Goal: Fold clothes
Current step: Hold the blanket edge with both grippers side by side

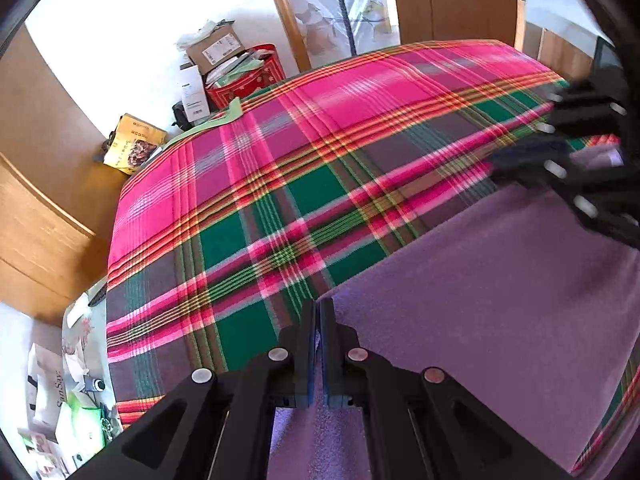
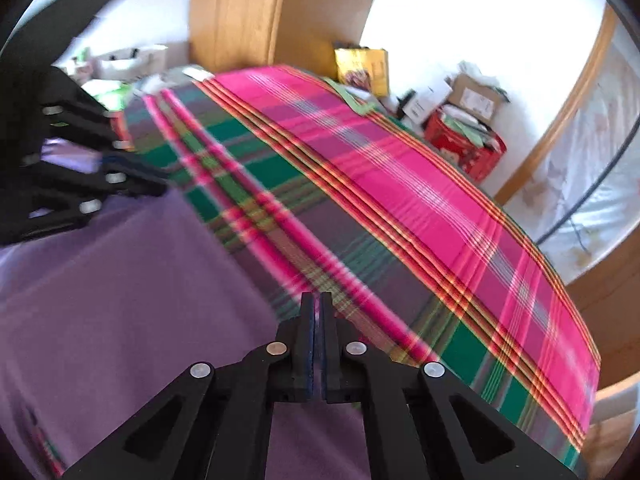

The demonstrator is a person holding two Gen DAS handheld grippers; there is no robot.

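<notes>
1. Purple garment (image 1: 500,300) spread flat on a bed covered by a pink, green and purple plaid blanket (image 1: 280,152); plain fabric, no sleeve or collar in view, so kind of garment not clear.
2. Left gripper (image 1: 319,308) at the garment's far-left corner, black fingers (image 1: 306,344) pinched together on the purple cloth, with only a thin slit between the blue pads.
3. Right gripper (image 2: 319,300) at the garment's far edge towards the right, jaws likewise clamped, a sliver of purple fabric pinched between them.
4. Each gripper also seen from the other's camera: the right one blurred at the right edge of the left wrist view, the left one blurred at the left edge of the right wrist view, purple cloth showing between the jaws of both.
5. Garment's far edge running straight between the two grippers, lying across the green and pink checks of the blanket.
6. Beyond the bed, against a white wall: a red bag (image 1: 252,76) stuffed with papers, a cardboard box (image 1: 216,48) with a label above it, and a yellow box (image 1: 134,144) printed with a picture.
7. Wooden furniture (image 1: 36,208) to the left of the bed, a pale patterned zipped cover (image 1: 336,4) standing past its far end.
8. Clutter of packets and paper bags (image 1: 64,412) on the floor by the bed's left side.
</notes>
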